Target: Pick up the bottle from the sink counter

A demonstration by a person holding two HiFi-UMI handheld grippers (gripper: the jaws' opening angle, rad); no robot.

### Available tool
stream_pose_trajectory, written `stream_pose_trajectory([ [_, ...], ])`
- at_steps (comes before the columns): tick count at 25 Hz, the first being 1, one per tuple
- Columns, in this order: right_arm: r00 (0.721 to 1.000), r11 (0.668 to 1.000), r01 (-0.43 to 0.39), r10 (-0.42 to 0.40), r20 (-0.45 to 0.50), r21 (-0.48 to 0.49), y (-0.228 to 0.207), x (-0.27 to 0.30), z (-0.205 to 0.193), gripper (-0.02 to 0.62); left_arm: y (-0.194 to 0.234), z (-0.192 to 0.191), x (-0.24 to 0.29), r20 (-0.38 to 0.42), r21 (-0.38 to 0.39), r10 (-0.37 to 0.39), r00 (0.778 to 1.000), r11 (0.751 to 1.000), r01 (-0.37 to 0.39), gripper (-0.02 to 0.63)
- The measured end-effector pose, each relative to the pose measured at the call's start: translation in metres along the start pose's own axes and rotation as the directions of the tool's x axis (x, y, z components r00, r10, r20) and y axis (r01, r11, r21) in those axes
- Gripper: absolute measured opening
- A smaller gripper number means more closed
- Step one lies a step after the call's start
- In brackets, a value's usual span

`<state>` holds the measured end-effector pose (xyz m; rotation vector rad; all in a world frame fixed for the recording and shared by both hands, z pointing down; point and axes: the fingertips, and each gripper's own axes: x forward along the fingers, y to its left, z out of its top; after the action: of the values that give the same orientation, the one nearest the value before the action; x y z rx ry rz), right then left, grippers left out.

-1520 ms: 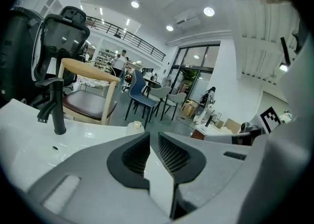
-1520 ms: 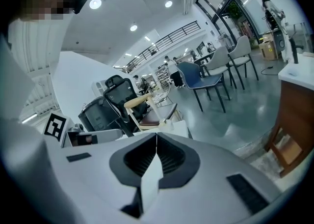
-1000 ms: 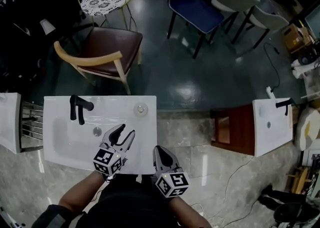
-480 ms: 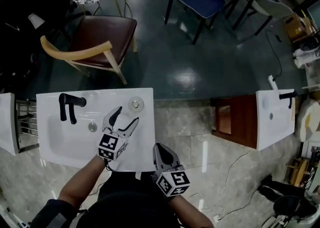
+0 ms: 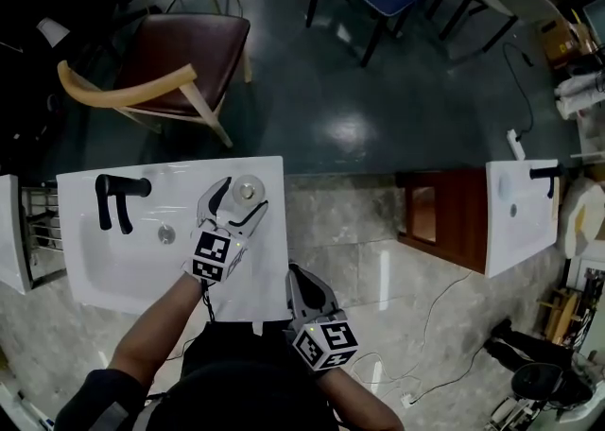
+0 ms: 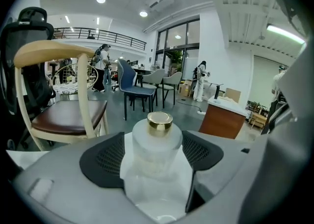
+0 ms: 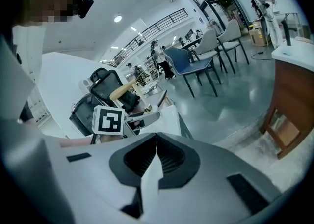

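A frosted glass bottle (image 5: 249, 189) with a gold cap stands at the back right corner of the white sink counter (image 5: 269, 268). My left gripper (image 5: 239, 198) reaches over the counter, and its jaws are opening, one on either side of the bottle. In the left gripper view the bottle (image 6: 156, 144) stands upright between the dark pads (image 6: 107, 158); a strip of white counter shows beside it, so nothing presses on it. My right gripper (image 5: 302, 284) hovers shut near the counter's front right corner and holds nothing; in its own view the right gripper (image 7: 156, 143) shows its pads meeting.
A black faucet (image 5: 114, 198) and a drain (image 5: 166, 233) sit left of the bottle in the basin. Behind the counter stands a brown-seated wooden chair (image 5: 180, 56). Further right are a brown cabinet (image 5: 444, 221) and a second sink (image 5: 520, 212).
My left gripper has moved forward along the counter toward the bottle while its jaws spread wider, and they now flank the bottle. The right gripper has stayed in place.
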<state>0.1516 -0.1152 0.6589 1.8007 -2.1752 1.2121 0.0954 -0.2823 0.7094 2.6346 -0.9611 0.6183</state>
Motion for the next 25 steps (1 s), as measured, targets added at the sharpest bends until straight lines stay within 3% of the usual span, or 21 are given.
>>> stream_pose_trajectory([
  [11,1.0,1.0,0.016,-0.016,-0.003,0.021,-0.01,0.002,0.0,0.008,-0.006,-0.01,0.021,-0.025,0.014,-0.032,0.999,0.999,0.032,0.353],
  [25,0.999,0.999,0.04,-0.04,-0.002,0.031,-0.018,-0.004,-0.001,0.008,-0.001,-0.017,0.025,-0.034,0.051,-0.002,0.999,0.999,0.004,0.339],
])
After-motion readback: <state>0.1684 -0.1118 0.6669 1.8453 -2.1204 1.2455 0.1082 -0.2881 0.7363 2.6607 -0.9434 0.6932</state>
